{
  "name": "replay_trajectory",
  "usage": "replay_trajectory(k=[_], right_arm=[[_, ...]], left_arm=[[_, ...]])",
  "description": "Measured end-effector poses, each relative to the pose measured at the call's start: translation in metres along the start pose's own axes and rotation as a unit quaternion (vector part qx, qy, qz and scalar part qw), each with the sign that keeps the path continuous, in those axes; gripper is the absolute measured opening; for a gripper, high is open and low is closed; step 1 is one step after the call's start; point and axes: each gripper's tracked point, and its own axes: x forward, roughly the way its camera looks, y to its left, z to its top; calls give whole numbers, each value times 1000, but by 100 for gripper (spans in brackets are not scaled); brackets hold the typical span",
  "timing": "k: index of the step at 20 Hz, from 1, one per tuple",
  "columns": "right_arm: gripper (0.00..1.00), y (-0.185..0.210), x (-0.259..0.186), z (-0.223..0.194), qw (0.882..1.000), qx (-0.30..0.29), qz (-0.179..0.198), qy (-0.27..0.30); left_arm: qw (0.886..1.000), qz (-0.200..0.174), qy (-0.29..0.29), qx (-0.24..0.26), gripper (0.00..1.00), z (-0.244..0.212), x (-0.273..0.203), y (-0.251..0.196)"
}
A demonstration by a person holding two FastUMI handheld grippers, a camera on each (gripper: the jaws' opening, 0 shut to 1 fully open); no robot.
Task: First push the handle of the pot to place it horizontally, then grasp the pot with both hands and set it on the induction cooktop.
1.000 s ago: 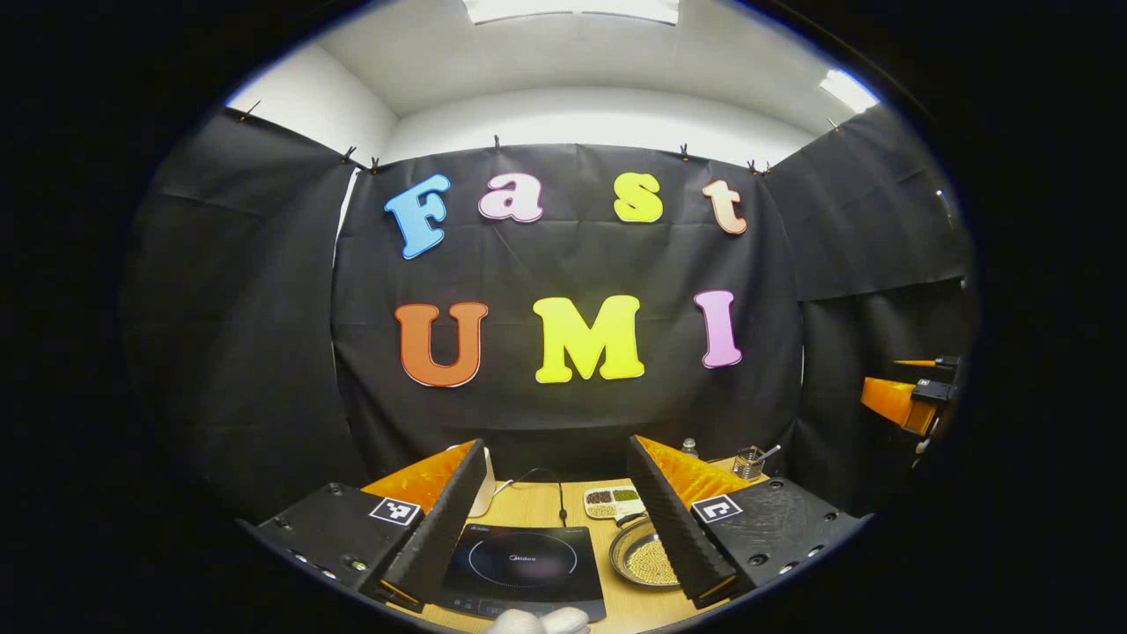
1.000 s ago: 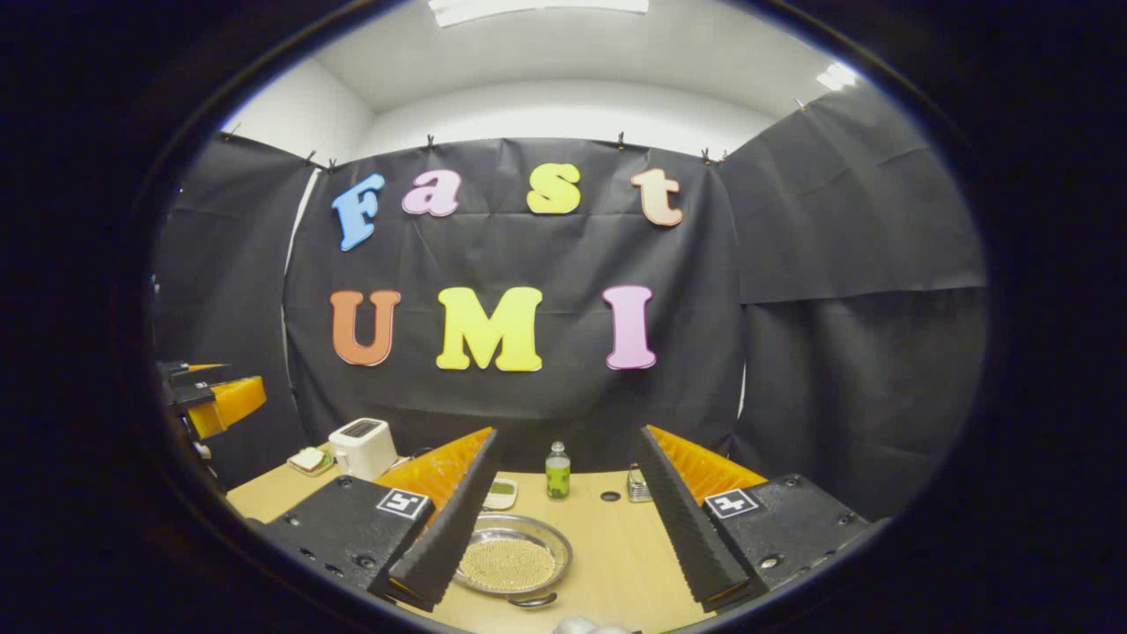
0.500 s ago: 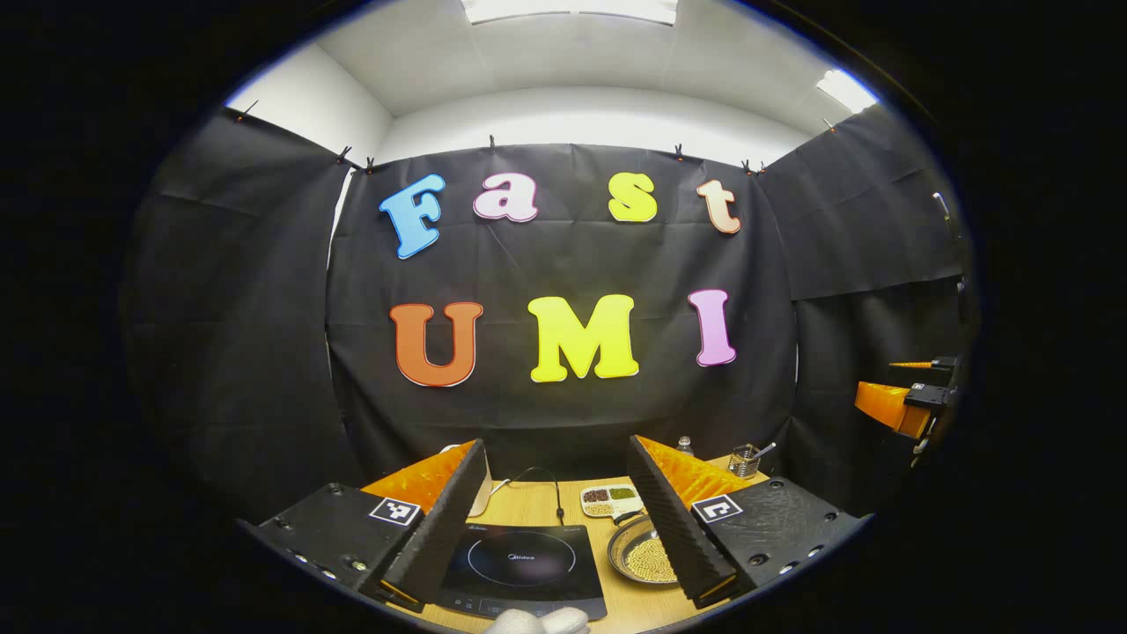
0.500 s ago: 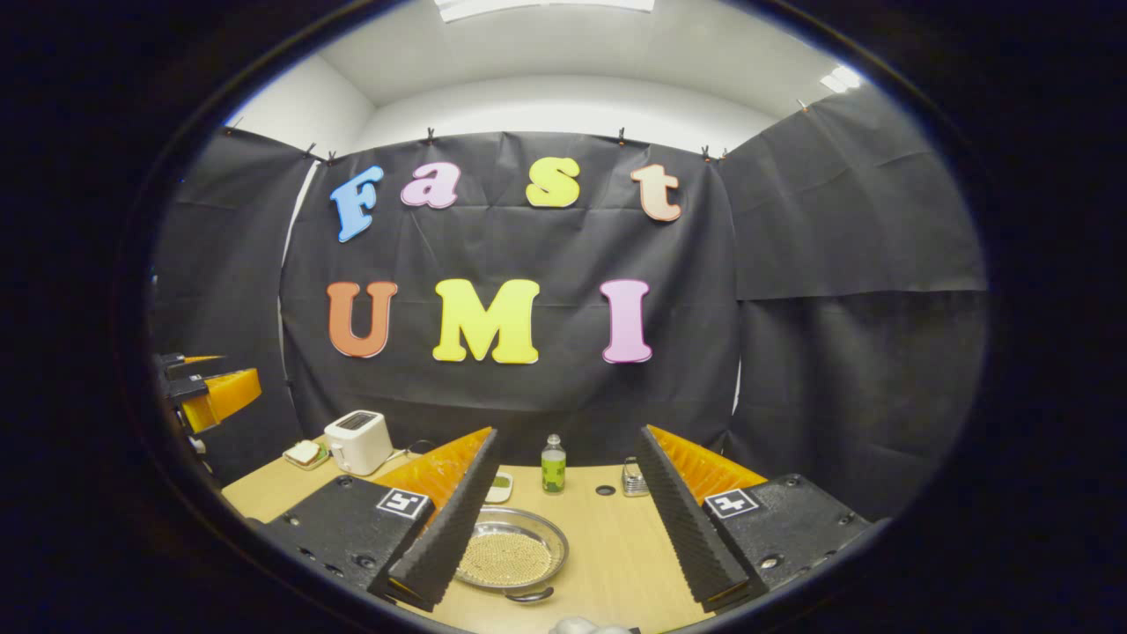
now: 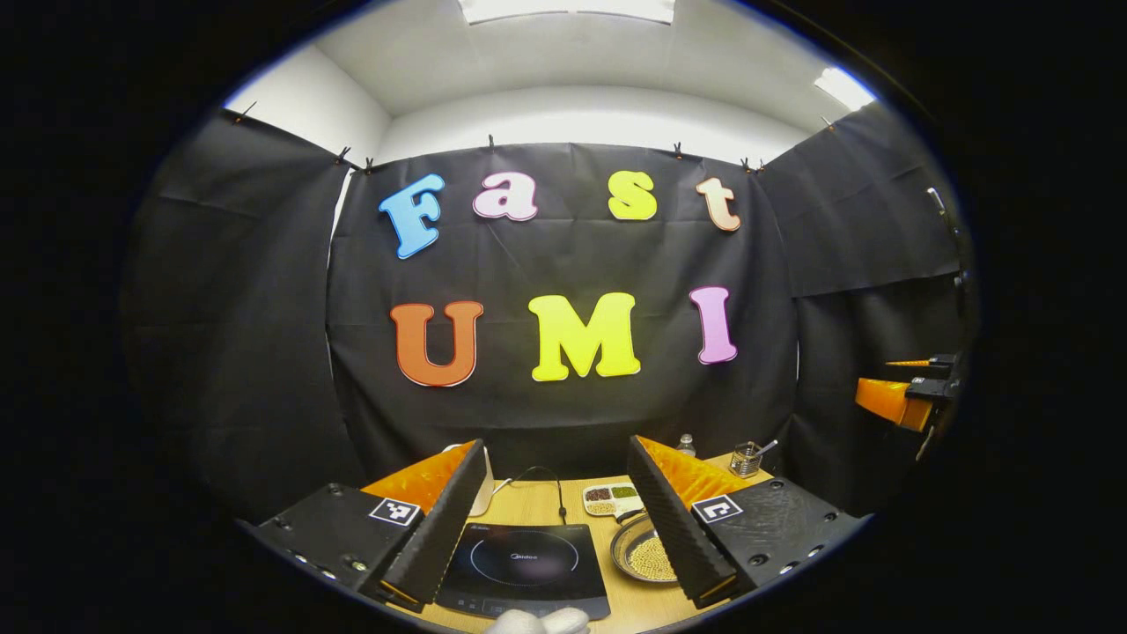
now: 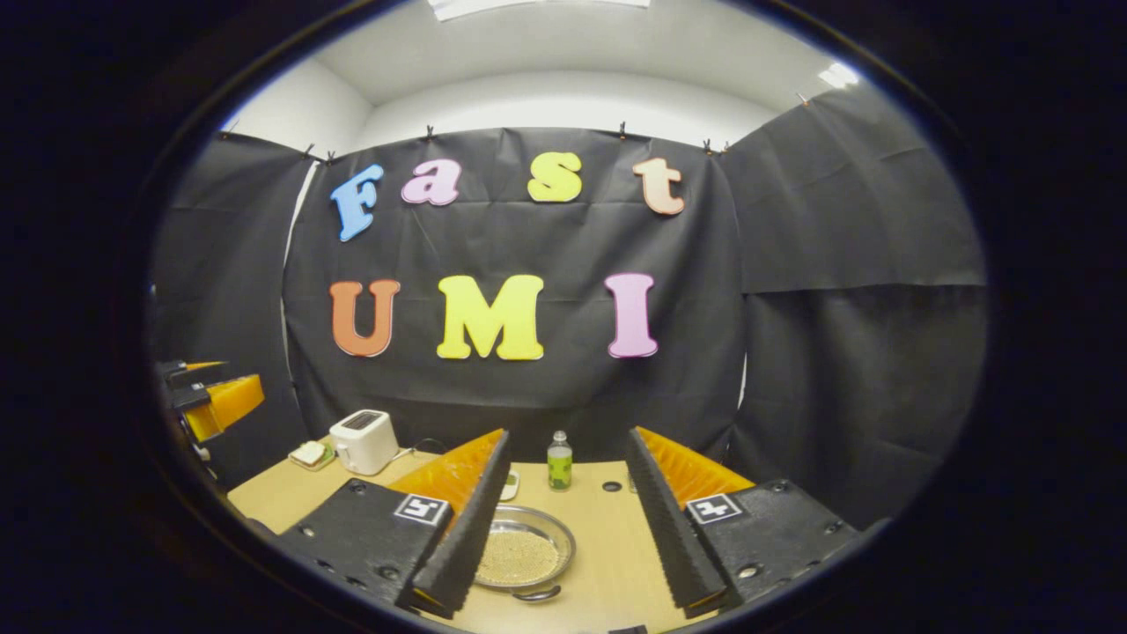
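Observation:
The pot (image 6: 524,556) is a shallow metal pan filled with small yellowish grains, resting on the wooden table (image 6: 607,537). Its short handle (image 6: 535,594) sticks out from the near rim. In the right gripper view my right gripper (image 6: 568,438) is open and held above the table, with the pot behind its left finger. In the left gripper view the black induction cooktop (image 5: 524,563) lies between the fingers of my open left gripper (image 5: 556,449), and the pot (image 5: 645,555) sits just right of the cooktop, partly hidden by the right finger. Neither gripper touches anything.
A white toaster (image 6: 363,440) and a plate of bread (image 6: 310,454) stand at the back left. A green-labelled bottle (image 6: 558,462), a divided tray of beans (image 5: 614,498) and a utensil cup (image 5: 747,460) line the back. The cooktop's cable (image 5: 560,493) runs rearward. A white-gloved hand (image 5: 537,622) shows below.
The right gripper's fingers have come slightly closer together and its view has shifted a little. The left gripper has hardly moved. The pot has not moved.

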Motion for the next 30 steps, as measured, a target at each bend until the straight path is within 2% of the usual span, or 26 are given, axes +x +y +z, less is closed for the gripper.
replay_trajectory(k=[1, 3, 4, 5, 6, 9, 11, 13, 17, 20, 24, 26, 30], right_arm=[[76, 3, 1, 0, 1000, 1, 7, 3], [51, 5, 1, 0, 1000, -2, 13, 7], [24, 8, 0, -4, 1000, 0, 20, 11], [14, 15, -1, -7, 999, 5, 37, 19], [0, 21, 1, -12, 998, 12, 51, 29], [1, 27, 6, -33, 995, 13, 74, 62], [4, 26, 7, -49, 994, -6, 74, 78], [1, 27, 9, -67, 992, -14, 77, 97], [4, 28, 7, -117, 985, -13, 92, 147], [4, 24, 5, -164, 978, -22, 89, 189], [4, 28, 2, -236, 961, -20, 96, 260], [1, 33, 0, -262, 953, -25, 102, 284], [4, 48, -4, -310, 935, -36, 120, 333]], left_arm=[[1000, -2, 1, -2, 96, -1, -1, -2], [1000, 0, -1, -1, 96, 1, -1, 1], [1000, 2, -3, -1, 96, 1, -2, 2], [1000, 3, -2, -2, 96, 1, -2, 3], [1000, 3, -1, -4, 96, 1, -1, 3], [1000, 7, -2, -4, 96, 0, -1, 5], [1000, 9, 0, -6, 96, -2, 0, 6], [1000, 13, 4, -3, 96, -5, 0, 7], [1000, 12, 7, -4, 96, -11, -5, 4], [1000, 11, 9, -12, 96, -18, -11, 5], [999, 23, 21, -8, 96, -27, -16, 17], [999, 29, 24, -9, 96, -29, -18, 21], [999, 38, 35, -9, 96, -39, -26, 27]])
